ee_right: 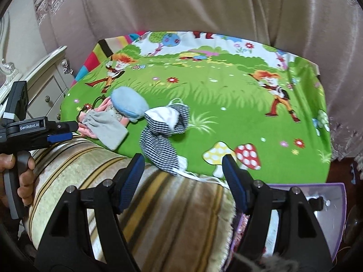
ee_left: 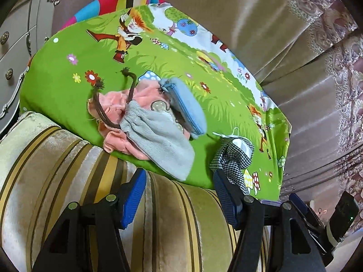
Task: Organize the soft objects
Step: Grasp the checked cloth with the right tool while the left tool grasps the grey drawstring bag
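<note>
A small pile lies on the green cartoon cloth (ee_left: 68, 90): a grey drawstring pouch (ee_left: 163, 140), a pink plush item (ee_left: 113, 106) under it, and a light blue zip pouch (ee_left: 188, 104). A black-and-white checked cloth item (ee_left: 231, 156) lies to their right, its end hanging over the cloth's near edge. My left gripper (ee_left: 179, 197) is open and empty, just short of the pile. My right gripper (ee_right: 181, 176) is open and empty, near the checked cloth (ee_right: 163, 136). The pile shows left in the right wrist view (ee_right: 109, 127).
A striped beige plush blanket (ee_left: 68, 170) covers the near edge below both grippers. Curtains (ee_right: 204, 6) hang behind. A white cabinet (ee_left: 15, 52) stands at left. A purple-edged box (ee_right: 326, 204) sits at lower right. The left hand-held gripper body (ee_right: 34, 131) shows at left.
</note>
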`<state>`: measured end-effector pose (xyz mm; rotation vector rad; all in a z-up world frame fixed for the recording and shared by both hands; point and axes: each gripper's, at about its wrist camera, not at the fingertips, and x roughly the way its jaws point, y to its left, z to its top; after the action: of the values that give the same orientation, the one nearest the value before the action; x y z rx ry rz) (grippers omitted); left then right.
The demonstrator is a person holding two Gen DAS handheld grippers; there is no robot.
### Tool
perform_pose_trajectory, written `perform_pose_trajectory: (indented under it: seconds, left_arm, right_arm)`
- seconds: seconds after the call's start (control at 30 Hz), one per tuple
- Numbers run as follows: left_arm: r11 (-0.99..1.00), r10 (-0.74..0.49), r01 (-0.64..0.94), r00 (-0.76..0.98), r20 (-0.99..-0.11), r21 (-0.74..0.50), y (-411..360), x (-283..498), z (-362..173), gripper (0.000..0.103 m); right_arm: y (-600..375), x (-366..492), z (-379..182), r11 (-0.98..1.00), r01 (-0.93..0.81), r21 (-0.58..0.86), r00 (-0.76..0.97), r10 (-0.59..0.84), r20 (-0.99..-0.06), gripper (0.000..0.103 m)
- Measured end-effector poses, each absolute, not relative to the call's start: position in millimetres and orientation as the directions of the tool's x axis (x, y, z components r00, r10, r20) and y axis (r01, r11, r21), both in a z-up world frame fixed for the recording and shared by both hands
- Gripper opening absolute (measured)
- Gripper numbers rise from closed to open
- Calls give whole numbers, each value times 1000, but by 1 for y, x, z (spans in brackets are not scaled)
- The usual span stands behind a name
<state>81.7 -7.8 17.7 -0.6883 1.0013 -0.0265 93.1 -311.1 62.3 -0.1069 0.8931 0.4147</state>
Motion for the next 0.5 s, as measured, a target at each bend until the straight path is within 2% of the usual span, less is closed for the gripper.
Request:
perform_pose_trajectory:
  seconds: [0.2, 0.37, 0.5]
  left_arm:
    - [768, -329, -335, 524, -785, -546, 1, 102, 8, 62]
    - [754, -321, -387, 489, -811, -531, 5, 121, -4, 57]
    - [716, -337, -441, 461, -821, -541, 13, 134, -17, 47]
  right_arm:
    - [-291, 108, 51, 903, -419, 100, 522, 329, -786, 74]
    - [-279, 118, 39, 898, -424, 115, 492, 335, -803, 74]
    - [-272, 124, 35, 896, -430, 112, 482, 333, -810, 74]
